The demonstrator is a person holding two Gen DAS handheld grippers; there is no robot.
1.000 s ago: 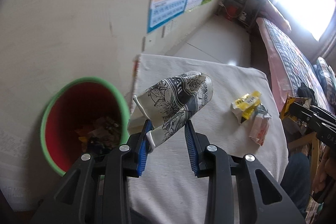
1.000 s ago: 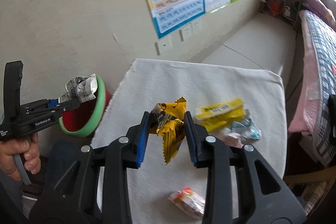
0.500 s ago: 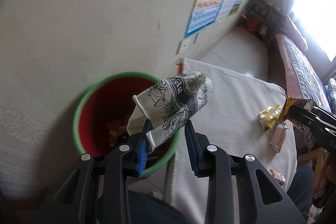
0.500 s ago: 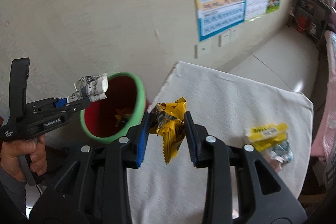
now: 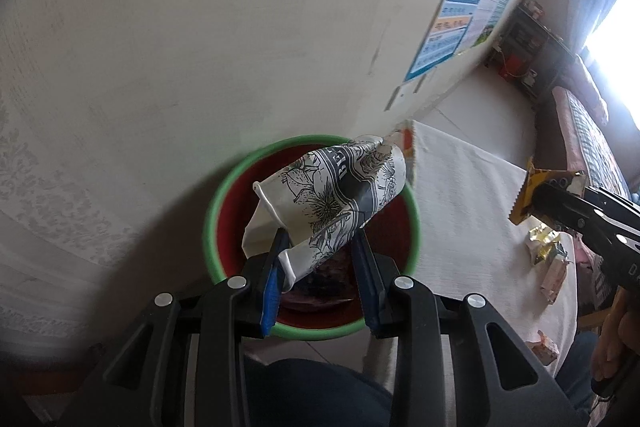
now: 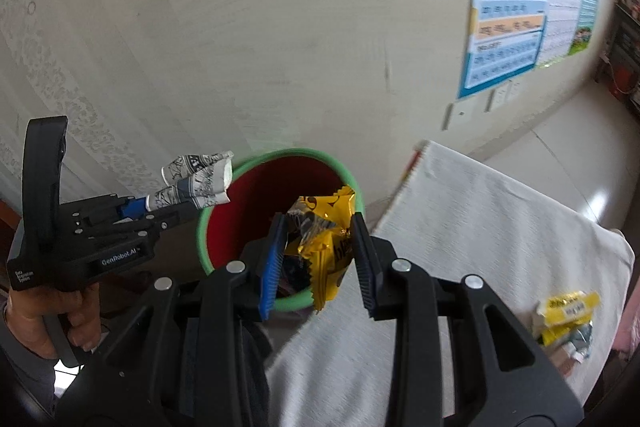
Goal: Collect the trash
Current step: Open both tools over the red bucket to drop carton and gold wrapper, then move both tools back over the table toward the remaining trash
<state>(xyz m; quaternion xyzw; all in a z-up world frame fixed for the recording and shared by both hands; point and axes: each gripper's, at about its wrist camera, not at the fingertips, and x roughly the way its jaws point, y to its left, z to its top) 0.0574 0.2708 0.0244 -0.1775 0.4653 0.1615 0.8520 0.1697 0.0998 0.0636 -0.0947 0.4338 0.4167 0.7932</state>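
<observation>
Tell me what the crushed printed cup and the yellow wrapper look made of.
Crushed printed cup: seems to be matte paper; it holds sharp creases, with a rolled white rim. Yellow wrapper: probably glossy plastic or foil film; it glints, crinkles, and has a zigzag-cut edge.

Pale wall [image 6: 280,27] w/ posters [image 6: 508,27]

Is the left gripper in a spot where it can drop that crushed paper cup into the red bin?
Probably yes: the left gripper holds the paper cup over the open red bin, nothing between.
</observation>
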